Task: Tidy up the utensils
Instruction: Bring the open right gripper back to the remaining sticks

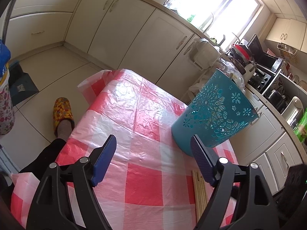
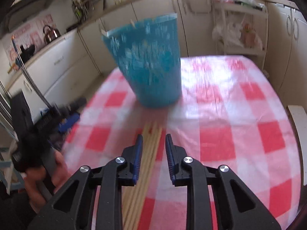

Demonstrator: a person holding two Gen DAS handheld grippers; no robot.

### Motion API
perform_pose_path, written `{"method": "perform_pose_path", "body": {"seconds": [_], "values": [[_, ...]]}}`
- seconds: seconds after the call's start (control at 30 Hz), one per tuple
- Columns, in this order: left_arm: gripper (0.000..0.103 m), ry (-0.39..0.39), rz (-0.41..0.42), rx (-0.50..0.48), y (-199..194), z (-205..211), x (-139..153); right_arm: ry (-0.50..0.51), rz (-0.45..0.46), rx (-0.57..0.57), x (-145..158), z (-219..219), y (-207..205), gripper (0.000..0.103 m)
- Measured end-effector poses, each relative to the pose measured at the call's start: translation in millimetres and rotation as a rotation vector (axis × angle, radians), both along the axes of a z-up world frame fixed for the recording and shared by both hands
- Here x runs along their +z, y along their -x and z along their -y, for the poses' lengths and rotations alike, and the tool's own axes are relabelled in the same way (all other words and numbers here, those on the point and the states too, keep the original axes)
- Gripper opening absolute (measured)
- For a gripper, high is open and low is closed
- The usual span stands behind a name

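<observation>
A teal perforated utensil holder point(image 1: 211, 115) stands upright on the red-and-white checked tablecloth point(image 1: 144, 182). My left gripper point(image 1: 153, 140) is open with nothing between its fingers, and the holder sits just right of its right finger. Pale wooden chopsticks point(image 1: 199, 191) lie in a bundle on the cloth near that finger. In the blurred right wrist view, my right gripper point(image 2: 153, 136) hovers over the chopsticks point(image 2: 151, 143), jaws a little apart, the sticks showing in the gap below them. The holder point(image 2: 147, 61) stands beyond. A hand point(image 2: 48, 172) holds the left gripper point(image 2: 71, 115) at the left.
A person's foot in a yellow slipper point(image 1: 62, 113) rests on the tiled floor left of the table. Cream cabinets point(image 1: 119, 28) and a counter with a stove point(image 1: 262, 76) run behind. A white rack with bags point(image 2: 239, 28) stands past the table's far edge.
</observation>
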State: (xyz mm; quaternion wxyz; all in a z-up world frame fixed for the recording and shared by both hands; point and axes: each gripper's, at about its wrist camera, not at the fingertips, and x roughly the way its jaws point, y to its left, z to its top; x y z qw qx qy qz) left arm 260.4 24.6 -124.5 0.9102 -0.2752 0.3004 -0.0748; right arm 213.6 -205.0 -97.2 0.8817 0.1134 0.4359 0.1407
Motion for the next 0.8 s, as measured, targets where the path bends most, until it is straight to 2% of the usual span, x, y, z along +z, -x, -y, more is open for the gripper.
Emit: {"method": "perform_pose_path", "body": {"seconds": [0.27,0.67,0.8], "values": [[0.077,0.0,-0.005,0.001,-1,1,0,0.071,-0.064,0.007,-33,-14,-1,0.023],[0.078,0.0,-0.005,0.002,-1,0,0,0.182,-0.047,0.019,-36,-26,-7,0.023],[0.078,-0.004,-0.007,0.001,-1,1,0,0.218,-0.053,0.037,-35,-23,-8,0.012]]}}
